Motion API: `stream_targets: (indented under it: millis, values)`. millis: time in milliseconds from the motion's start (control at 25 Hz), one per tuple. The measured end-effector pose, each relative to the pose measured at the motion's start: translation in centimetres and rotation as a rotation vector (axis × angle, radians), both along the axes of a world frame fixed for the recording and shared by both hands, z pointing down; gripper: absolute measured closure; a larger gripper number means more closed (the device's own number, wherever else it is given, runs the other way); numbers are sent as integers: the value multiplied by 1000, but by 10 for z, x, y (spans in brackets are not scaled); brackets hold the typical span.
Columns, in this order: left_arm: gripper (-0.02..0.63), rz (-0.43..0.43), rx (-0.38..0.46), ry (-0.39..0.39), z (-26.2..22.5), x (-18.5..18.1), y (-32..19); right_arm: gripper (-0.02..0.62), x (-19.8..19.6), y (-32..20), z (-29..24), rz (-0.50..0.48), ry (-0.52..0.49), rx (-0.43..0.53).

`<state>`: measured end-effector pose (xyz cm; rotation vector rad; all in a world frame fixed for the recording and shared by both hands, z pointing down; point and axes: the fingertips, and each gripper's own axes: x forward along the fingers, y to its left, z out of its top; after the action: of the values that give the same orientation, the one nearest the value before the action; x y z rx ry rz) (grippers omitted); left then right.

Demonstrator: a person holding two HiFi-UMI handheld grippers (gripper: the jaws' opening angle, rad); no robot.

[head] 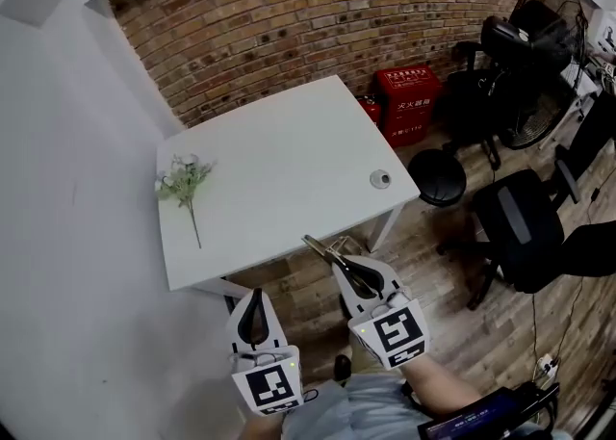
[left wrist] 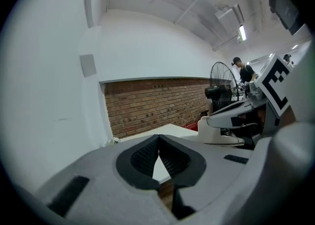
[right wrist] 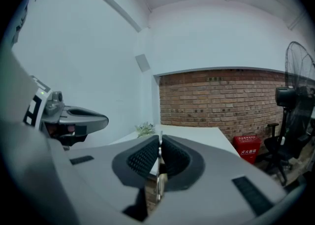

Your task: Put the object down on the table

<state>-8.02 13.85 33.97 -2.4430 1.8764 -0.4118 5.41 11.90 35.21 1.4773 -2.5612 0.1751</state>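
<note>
My right gripper point(head: 340, 262) is shut on a thin flat metal strip point(head: 319, 246) that sticks out past its tips toward the near edge of the white table point(head: 289, 178). In the right gripper view the strip point(right wrist: 159, 167) shows edge-on, pinched between the dark pads. The gripper hangs in the air just off the table's front right corner. My left gripper point(head: 254, 301) is lower and to the left, below the table's front edge, shut with nothing in it; its pads point(left wrist: 147, 157) meet at the tip.
A green plant sprig point(head: 185, 183) lies at the table's left edge, and a small round thing point(head: 381, 179) near its right edge. Red boxes point(head: 409, 101), a black stool point(head: 437, 176), an office chair point(head: 520, 226) and a fan point(head: 549, 53) stand on the wooden floor to the right.
</note>
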Motion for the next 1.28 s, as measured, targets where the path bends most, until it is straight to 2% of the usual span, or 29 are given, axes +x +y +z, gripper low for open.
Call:
stream_targets:
  millis: [440, 560, 640, 960, 1280]
  values:
    - [597, -48, -42, -38, 9, 15, -110, 569, 16, -120, 8, -44, -20, -33]
    - [597, -57, -21, -73, 7, 16, -138, 569, 20, -151, 7, -65, -24, -32]
    - [597, -71, -26, -71, 5, 21, -154, 569, 24, -170, 6, -78, -24, -22]
    - [597, -139, -18, -72, -10, 28, -194, 569, 31, -226, -5, -126, -43, -14]
    - [597, -196, 18, -52, -25, 15, -217, 569, 8, -259, -18, -197, -20, 34]
